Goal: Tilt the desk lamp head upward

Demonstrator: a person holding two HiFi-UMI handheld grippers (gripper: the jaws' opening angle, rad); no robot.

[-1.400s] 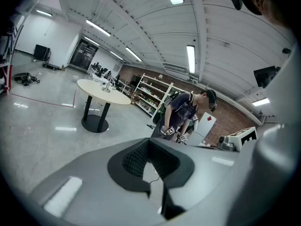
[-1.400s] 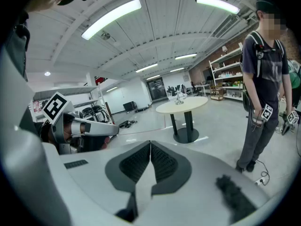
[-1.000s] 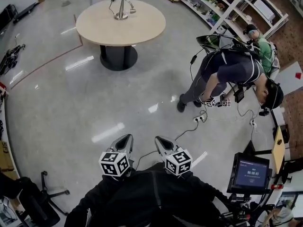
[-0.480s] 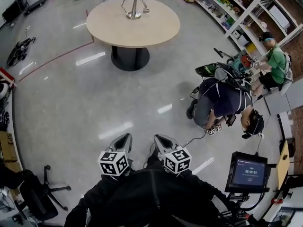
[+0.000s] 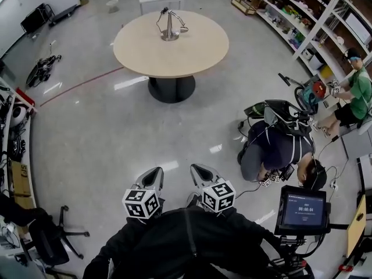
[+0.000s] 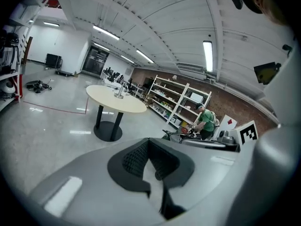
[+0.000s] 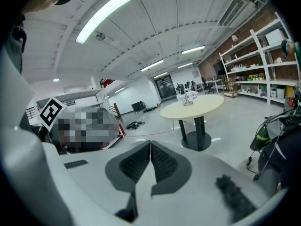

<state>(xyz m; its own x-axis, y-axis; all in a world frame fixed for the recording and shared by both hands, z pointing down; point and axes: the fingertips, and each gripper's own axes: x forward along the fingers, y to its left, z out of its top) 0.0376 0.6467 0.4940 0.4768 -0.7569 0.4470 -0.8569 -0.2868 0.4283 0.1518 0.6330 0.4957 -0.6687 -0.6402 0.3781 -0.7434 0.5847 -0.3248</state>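
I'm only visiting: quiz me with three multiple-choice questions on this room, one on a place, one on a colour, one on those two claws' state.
1. Where does the desk lamp stand? A on the round table; B on the floor; C on a shelf.
2. What colour is that table's top? A red; B beige; C black.
3. How are the fingers of the left gripper and right gripper? A wide open; B clamped on the lamp; C shut, empty.
Answers: A, it sits on the table's top; B, the top is pale beige; C, each pair meets, nothing between.
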